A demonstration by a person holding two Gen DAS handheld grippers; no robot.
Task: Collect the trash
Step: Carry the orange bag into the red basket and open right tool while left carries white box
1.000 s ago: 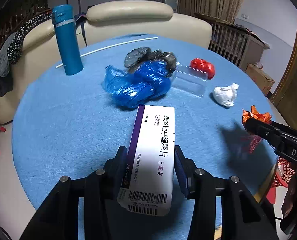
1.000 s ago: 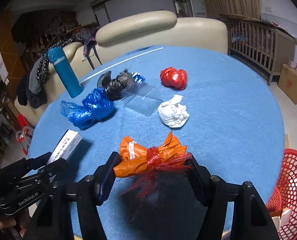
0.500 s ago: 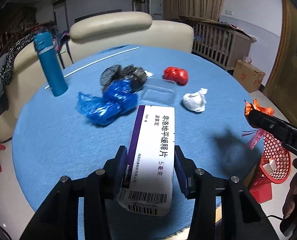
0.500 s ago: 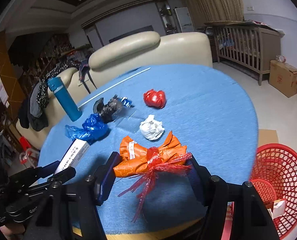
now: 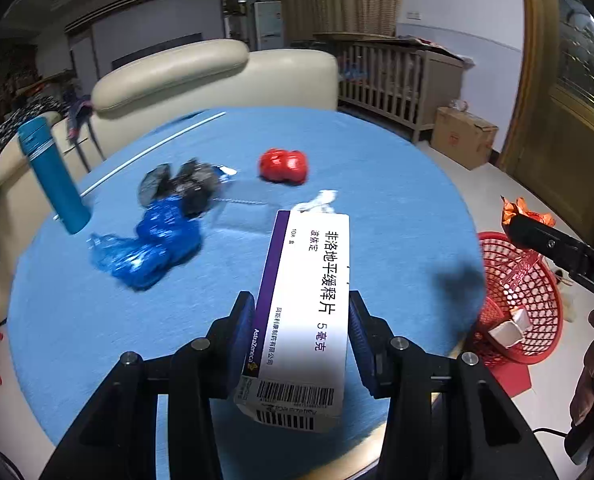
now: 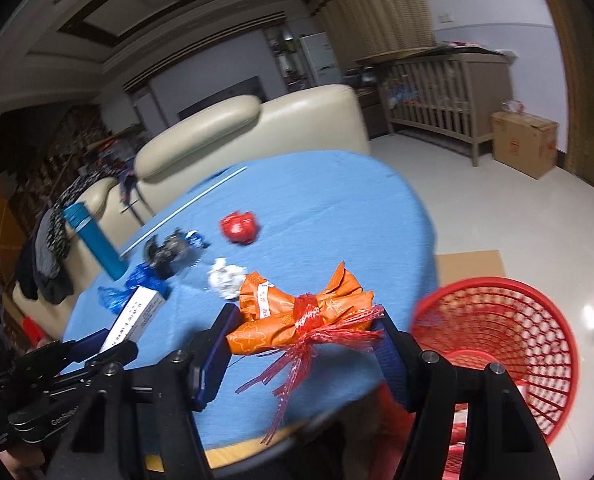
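Left tongs (image 5: 300, 322) are clamped on a white and purple medicine box (image 5: 302, 316), both pads flat against its long sides, held up over the near edge of the blue worktop (image 5: 377, 184). The box's far end covers most of a crumpled white paper wad (image 5: 320, 201), so only a scrap of that shows. Right tongs (image 6: 303, 338) are closed around an orange wrapper bundle (image 6: 297, 316) tied with red mesh, whose frayed strands hang down. It sits above the worktop's edge, just left of the red basket (image 6: 497, 352) on the floor; the basket's lower part is cut off by the tongs' frame. Still on the worktop: red wad (image 5: 284, 166), blue plastic bag (image 5: 149, 246), dark crumpled bag (image 5: 181, 184) (blurry), teal bottle (image 5: 53, 176). There's also a clear plastic piece near the dark bag, hard to make out.
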